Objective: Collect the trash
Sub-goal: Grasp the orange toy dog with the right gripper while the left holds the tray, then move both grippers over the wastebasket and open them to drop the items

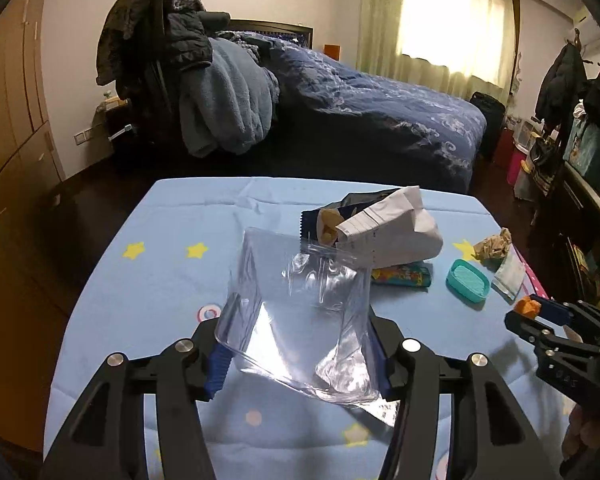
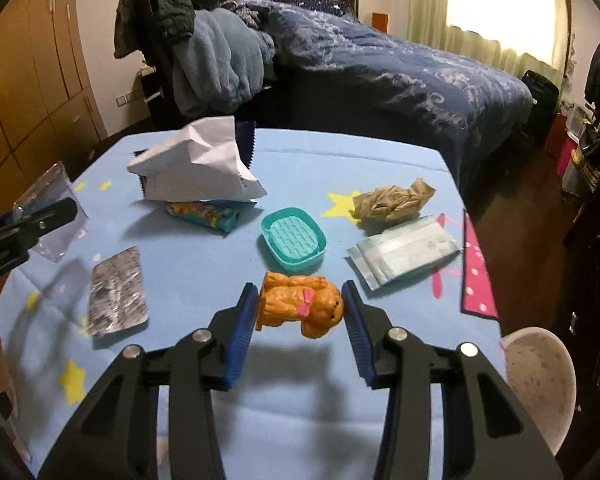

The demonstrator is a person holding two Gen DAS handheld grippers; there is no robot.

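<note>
My left gripper [image 1: 300, 344] holds a clear plastic bag [image 1: 300, 312] between its jaws, above the blue tablecloth [image 1: 160, 264]. My right gripper [image 2: 302, 312] has its jaws closed against an orange toy dog [image 2: 300, 308] with a pink bow; it also shows at the right edge of the left wrist view [image 1: 528, 306]. On the table lie crumpled white paper [image 2: 200, 164], a chip bag [image 1: 328, 224], a colourful tube [image 2: 204, 214], a brown crumpled wad [image 2: 392, 200], a tissue packet [image 2: 404, 250] and a silver blister pack [image 2: 116, 292].
A teal soap dish [image 2: 294, 242] sits mid-table. A bed with a dark blue cover [image 2: 400, 64] and a chair piled with clothes [image 2: 188, 40] stand behind the table. A white stool [image 2: 540, 380] is at the right front corner.
</note>
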